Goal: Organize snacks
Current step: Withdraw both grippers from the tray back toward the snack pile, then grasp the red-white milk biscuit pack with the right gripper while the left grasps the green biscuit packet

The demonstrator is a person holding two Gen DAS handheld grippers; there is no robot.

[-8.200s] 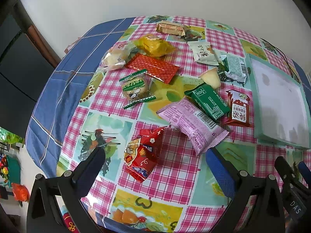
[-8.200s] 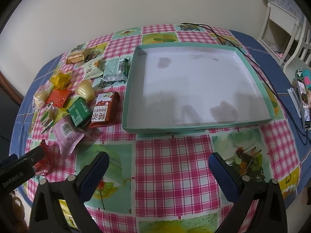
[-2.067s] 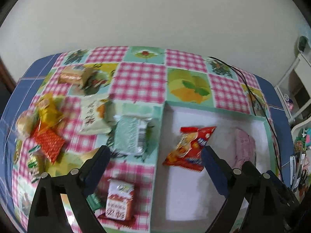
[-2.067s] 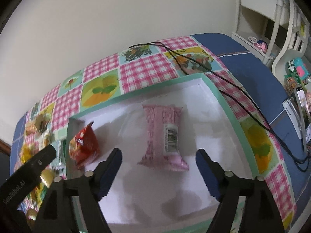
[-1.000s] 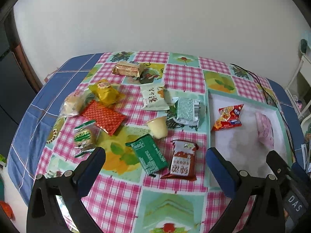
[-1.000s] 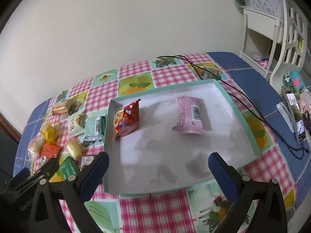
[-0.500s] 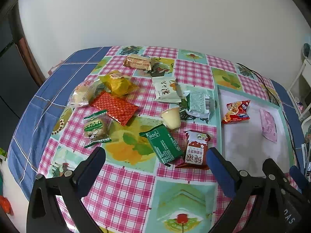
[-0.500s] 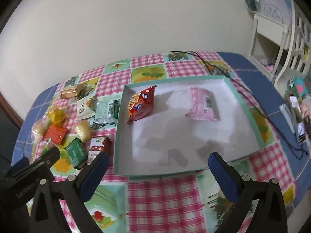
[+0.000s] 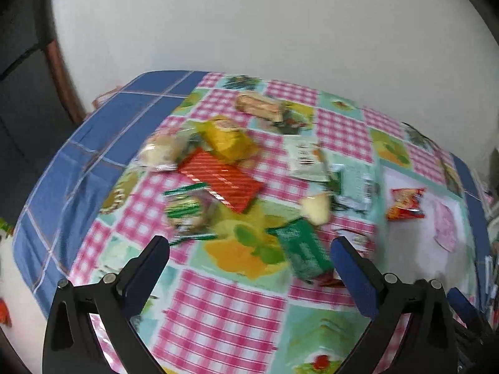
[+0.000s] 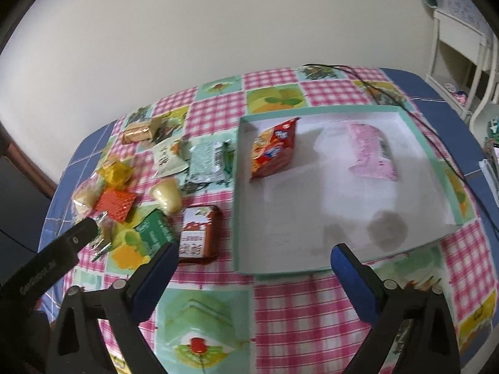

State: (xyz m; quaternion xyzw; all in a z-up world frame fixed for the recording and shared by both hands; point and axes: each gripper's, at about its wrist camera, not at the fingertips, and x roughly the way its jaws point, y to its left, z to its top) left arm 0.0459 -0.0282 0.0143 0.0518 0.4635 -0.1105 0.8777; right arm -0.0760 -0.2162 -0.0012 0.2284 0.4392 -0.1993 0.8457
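A: Right wrist view: tray sat on the checked cloth, red bag & pink pack inside it.
B: Grippers?
A: Right gripper spread, jaws just closing slightly, nothing between. Left gripper spread too, over loose snacks left of tray.

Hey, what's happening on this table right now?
A person with a gripper in each hand is sorting snacks into a tray. A red packet and a pink packet already lie inside. The other snacks lie loose on the tablecloth, among them a green packet. The left gripper and the right gripper are both open and hold nothing.
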